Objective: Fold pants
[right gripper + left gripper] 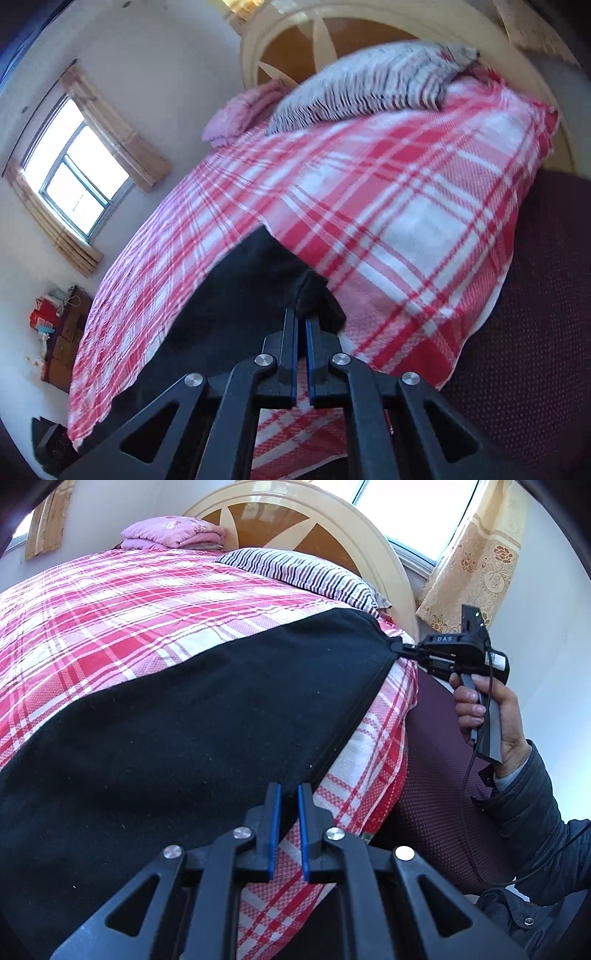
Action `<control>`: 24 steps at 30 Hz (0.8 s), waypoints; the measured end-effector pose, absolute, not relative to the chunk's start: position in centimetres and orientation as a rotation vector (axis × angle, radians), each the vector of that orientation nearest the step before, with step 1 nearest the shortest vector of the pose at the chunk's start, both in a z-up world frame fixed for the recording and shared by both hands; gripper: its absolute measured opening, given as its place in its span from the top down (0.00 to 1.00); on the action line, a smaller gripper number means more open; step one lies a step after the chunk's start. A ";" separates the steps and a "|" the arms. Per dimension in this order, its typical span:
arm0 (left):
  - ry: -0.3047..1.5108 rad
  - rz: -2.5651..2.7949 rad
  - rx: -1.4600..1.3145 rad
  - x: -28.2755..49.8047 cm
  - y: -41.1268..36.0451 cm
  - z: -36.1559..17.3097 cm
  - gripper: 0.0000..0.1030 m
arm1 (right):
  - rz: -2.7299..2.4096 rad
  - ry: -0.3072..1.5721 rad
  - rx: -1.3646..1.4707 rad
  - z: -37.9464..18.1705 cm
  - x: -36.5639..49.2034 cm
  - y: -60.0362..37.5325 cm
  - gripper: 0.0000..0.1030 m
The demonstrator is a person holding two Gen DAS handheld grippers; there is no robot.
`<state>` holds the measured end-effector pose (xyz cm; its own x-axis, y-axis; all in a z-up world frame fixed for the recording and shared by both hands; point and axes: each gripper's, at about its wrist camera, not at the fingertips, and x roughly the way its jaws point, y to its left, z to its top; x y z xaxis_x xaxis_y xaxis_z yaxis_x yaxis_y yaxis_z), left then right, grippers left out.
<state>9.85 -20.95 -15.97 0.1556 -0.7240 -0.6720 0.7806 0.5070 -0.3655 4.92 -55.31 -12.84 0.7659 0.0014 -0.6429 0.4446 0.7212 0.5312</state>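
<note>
Black pants [192, 716] lie spread across a red and white plaid bedspread [110, 627]. My left gripper [289, 794] sits at the pants' near edge, its blue-padded jaws a little apart with the hem between the tips; whether they pinch it I cannot tell. My right gripper [301, 321] is shut on a corner of the pants [240, 306]. It also shows in the left wrist view [400, 649], held by a hand, pinching the far right corner at the bed's edge.
A striped pillow [306, 572] and a folded pink blanket [173, 533] lie at the headboard [280, 517]. The bed's dark maroon side [436, 768] drops off on the right. Windows with curtains [77, 177] flank the bed.
</note>
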 end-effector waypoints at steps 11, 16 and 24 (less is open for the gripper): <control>0.808 -1.031 0.057 9.8 -19.1 -13.4 0.90 | -0.405 0.533 0.604 -9.7 2.6 -54.8 0.82; 0.843 -0.955 0.031 11.4 -18.6 -14.6 0.90 | -0.222 0.513 0.498 -9.1 4.5 -50.9 0.62; 0.926 -0.870 0.030 12.5 -17.4 -17.0 0.90 | -0.199 0.664 0.560 -12.8 6.4 -51.5 0.62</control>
